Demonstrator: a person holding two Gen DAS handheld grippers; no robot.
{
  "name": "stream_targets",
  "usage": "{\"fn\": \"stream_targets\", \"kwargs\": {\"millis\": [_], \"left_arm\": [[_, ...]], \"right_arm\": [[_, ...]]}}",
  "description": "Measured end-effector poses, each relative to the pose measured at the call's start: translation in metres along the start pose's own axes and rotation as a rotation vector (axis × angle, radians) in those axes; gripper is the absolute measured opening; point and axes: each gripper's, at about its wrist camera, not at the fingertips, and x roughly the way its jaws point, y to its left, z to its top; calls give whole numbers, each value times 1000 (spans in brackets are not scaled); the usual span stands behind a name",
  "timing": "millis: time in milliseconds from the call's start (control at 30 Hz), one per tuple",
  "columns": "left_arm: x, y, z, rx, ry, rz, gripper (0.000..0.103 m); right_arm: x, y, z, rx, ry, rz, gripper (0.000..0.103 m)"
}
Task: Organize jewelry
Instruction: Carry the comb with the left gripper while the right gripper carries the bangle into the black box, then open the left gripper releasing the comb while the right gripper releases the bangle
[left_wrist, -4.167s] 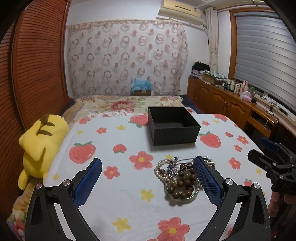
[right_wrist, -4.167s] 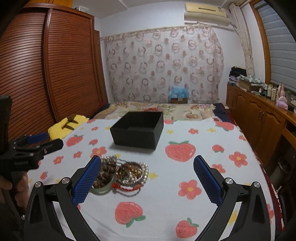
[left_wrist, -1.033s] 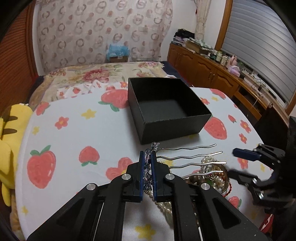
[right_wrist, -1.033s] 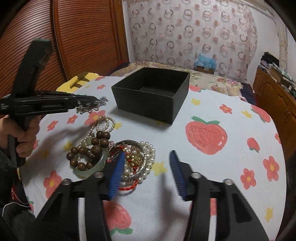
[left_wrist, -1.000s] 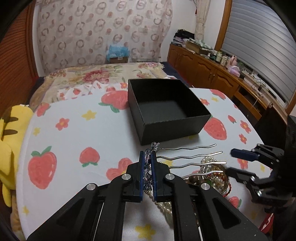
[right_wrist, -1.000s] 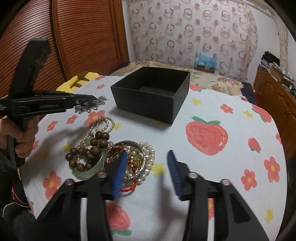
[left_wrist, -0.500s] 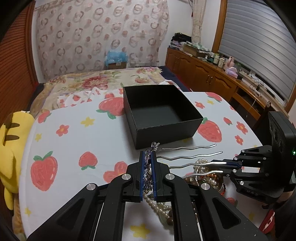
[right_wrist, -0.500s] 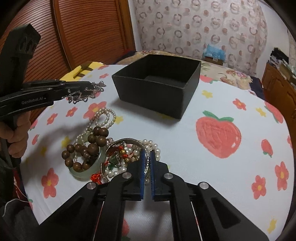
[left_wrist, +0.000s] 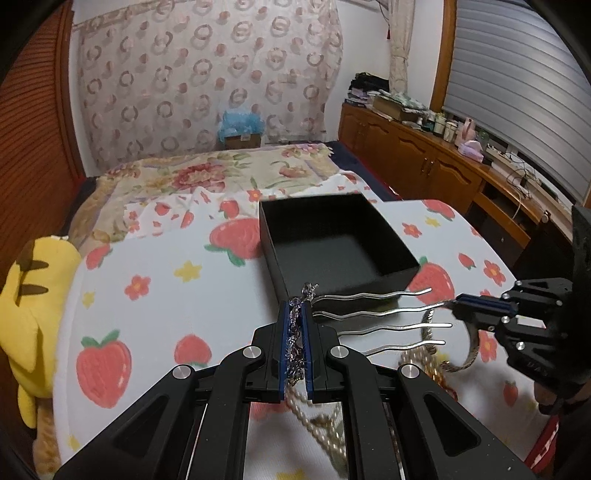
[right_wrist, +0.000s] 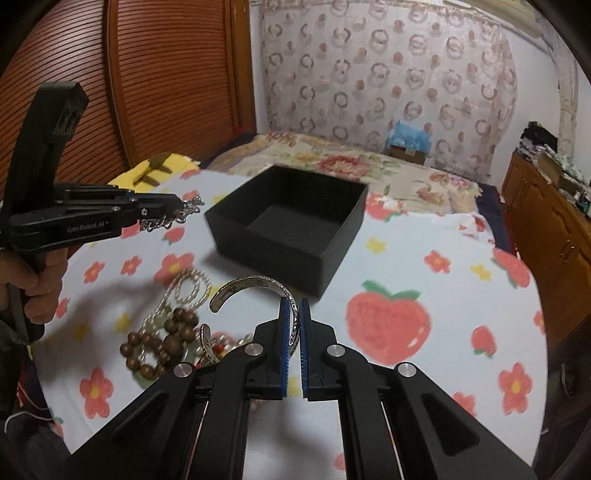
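An open black box (left_wrist: 332, 240) (right_wrist: 291, 225) stands on the strawberry-print cloth. My left gripper (left_wrist: 295, 314) (right_wrist: 173, 210) is shut on a silver hair comb (left_wrist: 373, 317) with wavy prongs pointing right, held in the air just in front of the box. My right gripper (right_wrist: 291, 314) (left_wrist: 461, 306) is shut on a silver cuff bangle (right_wrist: 255, 288) (left_wrist: 469, 350), lifted above the jewelry pile. The pile holds brown wooden beads (right_wrist: 159, 343) and a pearl strand (right_wrist: 188, 288) (left_wrist: 314, 417).
A yellow plush toy (left_wrist: 29, 306) lies at the table's left edge. A bed with a floral cover (left_wrist: 207, 173) is behind the table. Wooden cabinets (left_wrist: 436, 173) line the right wall. A slatted wooden wardrobe (right_wrist: 166, 74) is at the left.
My right gripper closed on the silver bangle and lifted it off the pile. My left gripper, holding the hair comb, rose and moved closer to the box.
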Motion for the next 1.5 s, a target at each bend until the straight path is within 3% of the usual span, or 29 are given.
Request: {"fn": "stream_targets", "kwargs": {"millis": [300, 633, 1100, 1500], "left_arm": [[20, -8, 42, 16, -13, 31, 6], [64, -14, 57, 5, 29, 47, 6], [39, -5, 46, -6, -14, 53, 15], [4, 3, -3, 7, -17, 24, 20]], "right_arm": [[-7, -19, 30, -6, -51, -57, 6], [2, -37, 41, 12, -41, -87, 6], [44, -36, 67, 7, -47, -74, 6], [85, -12, 71, -49, 7, -75, 10]]}}
